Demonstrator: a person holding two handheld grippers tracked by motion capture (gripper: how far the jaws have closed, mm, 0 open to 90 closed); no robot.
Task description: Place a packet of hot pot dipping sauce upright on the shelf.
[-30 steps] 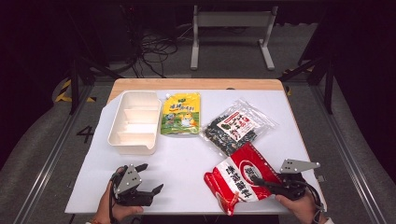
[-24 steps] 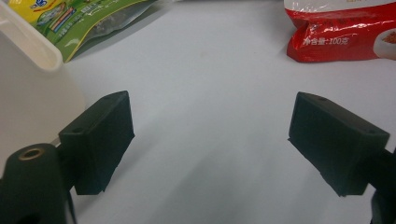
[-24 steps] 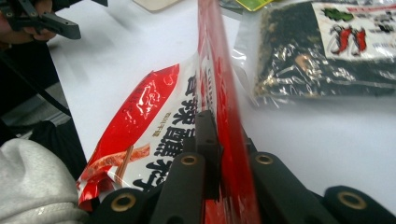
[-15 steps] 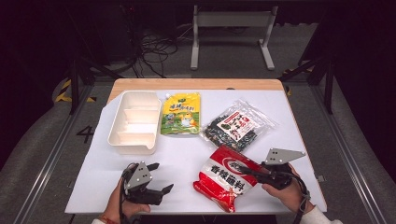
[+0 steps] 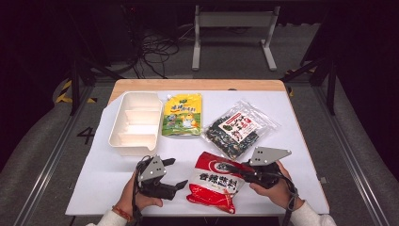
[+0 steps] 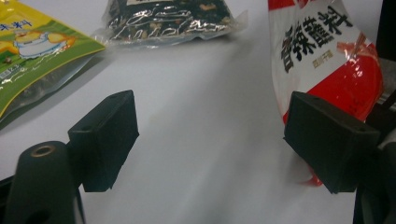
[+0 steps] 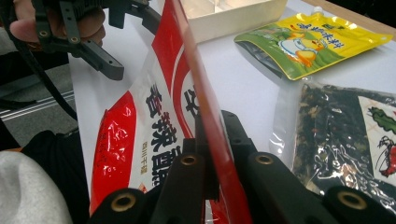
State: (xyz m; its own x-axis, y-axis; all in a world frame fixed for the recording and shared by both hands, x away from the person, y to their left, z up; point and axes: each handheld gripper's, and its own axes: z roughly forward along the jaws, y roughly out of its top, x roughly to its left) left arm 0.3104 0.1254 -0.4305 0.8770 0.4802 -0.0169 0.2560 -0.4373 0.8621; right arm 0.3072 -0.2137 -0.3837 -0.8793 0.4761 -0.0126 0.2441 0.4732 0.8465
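My right tongs point(image 5: 234, 170) are clenched on the edge of the red bag point(image 5: 214, 182), which hangs lifted over the front of the tabletop point(image 5: 306, 155). My left tongs point(image 6: 210, 135) have just been closing slightly but remain released, nothing between their jaws. To do this well, I judge I should keep the bag taut and bring the left tongs squarely onto its near edge. The bag sits just beside the left tongs, toward the right tongs.

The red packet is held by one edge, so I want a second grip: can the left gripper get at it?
Probably yes: the left gripper is open, and bare table lies before the red packet.
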